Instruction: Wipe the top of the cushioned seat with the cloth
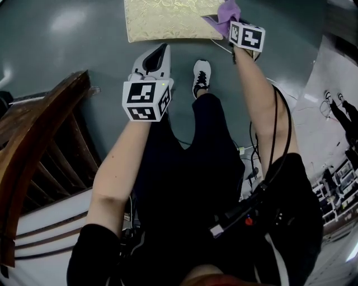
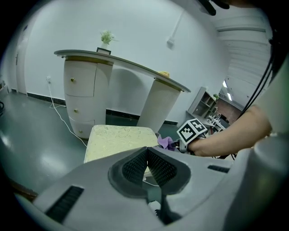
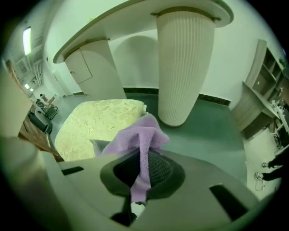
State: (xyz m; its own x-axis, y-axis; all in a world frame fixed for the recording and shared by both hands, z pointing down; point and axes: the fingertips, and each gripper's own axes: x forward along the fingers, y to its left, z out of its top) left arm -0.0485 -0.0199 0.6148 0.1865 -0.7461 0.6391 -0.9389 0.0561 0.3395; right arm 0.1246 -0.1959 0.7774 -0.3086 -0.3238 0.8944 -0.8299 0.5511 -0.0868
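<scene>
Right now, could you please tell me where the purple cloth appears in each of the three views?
Head view: the purple cloth is at the top, right of centre, at the right edge of the cushioned seat.
Left gripper view: small, just right of centre, beside the seat's right side.
Right gripper view: centre, clamped in the right gripper.
Shared landmark: the pale patterned seat.

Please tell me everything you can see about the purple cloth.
The purple cloth looks like a soft, fuzzy fabric, perhaps microfibre, and is crumpled into loose folds. The right claw is shut on a narrow pinched strip of it, and the rest bunches out ahead of the jaws. It is at the right edge of the cushioned seat. Whether it touches the seat cannot be told.
</scene>
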